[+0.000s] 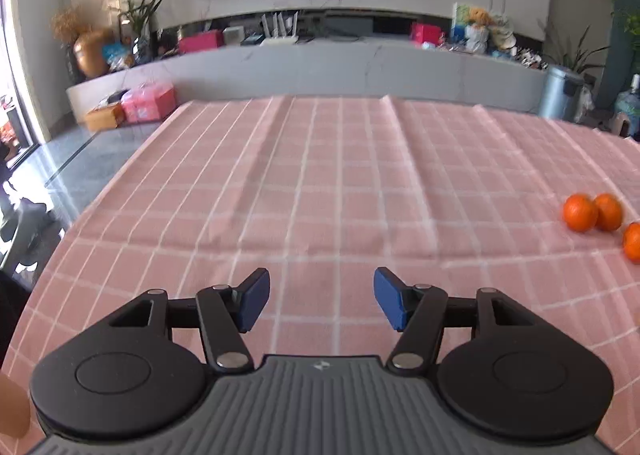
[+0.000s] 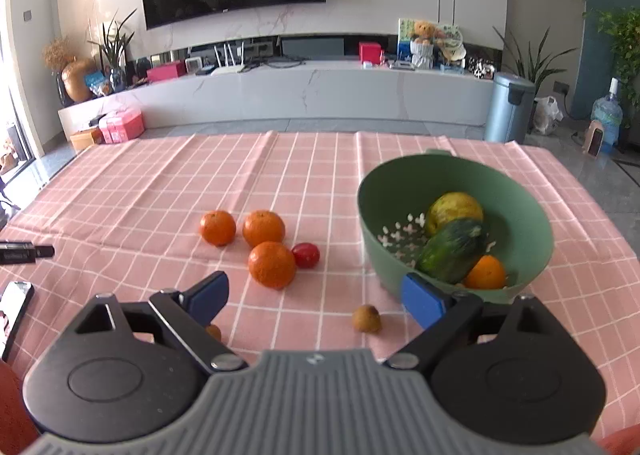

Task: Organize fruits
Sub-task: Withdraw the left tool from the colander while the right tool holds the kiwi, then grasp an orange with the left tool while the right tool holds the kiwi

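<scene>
The left gripper hangs over the worktop, which wears a pink checked cloth, and its blue pads stand apart with nothing but cloth between them. Three oranges sit close together at the right edge, well apart from the gripper

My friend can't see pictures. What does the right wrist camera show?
A green bowl on a pink checked tablecloth holds a yellow fruit, a green one and an orange. Three oranges, a small red fruit and a small brown one lie loose beside it. The right gripper hovers with empty, open jaws.
</scene>
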Available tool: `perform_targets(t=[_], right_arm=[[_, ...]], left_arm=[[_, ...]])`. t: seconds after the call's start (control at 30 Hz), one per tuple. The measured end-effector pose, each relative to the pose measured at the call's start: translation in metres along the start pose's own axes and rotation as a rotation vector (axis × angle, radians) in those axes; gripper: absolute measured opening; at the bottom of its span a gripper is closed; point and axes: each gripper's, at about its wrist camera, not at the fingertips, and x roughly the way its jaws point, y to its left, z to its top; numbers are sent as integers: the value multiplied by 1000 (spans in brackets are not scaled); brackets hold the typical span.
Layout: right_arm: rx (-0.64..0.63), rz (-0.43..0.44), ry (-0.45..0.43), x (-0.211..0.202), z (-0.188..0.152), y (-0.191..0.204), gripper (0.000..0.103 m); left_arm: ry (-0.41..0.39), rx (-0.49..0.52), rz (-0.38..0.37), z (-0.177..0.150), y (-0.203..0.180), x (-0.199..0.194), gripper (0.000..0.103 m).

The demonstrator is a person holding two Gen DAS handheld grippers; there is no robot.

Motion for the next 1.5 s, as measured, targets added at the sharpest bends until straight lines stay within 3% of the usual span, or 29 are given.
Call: perform_targets(t=[0.1, 0.17, 0.3, 0.37, 0.53, 0.87, 1.03, 1.3, 1.5], right_arm=[[-19, 58, 39, 14, -4, 8, 87], [-41, 112, 71, 25, -8, 18, 68], [-100, 178, 118, 44, -17, 40, 60], [-113, 200, 146, 53, -21, 46, 51], [-96, 231, 197, 70, -27, 49, 42], [-89, 282, 215, 82, -29, 51, 23], [-85, 276, 199, 77, -26, 47, 23], [-49, 188, 155, 62, -16, 19, 23], [-28, 159, 146, 56, -17, 3, 23]], left_arm=[[-10, 54, -30, 16, -16, -3, 71], [-14, 86, -49, 24, -26, -4, 72], [13, 144, -86, 35, -47, 0, 72], [26, 169, -107, 38, -57, 1, 72], [58, 223, -174, 41, -83, 2, 72], [78, 346, -262, 44, -132, 10, 72], [95, 418, -293, 44, -157, 17, 72], [96, 500, -347, 50, -203, 45, 73], [119, 480, -361, 55, -220, 71, 73]])
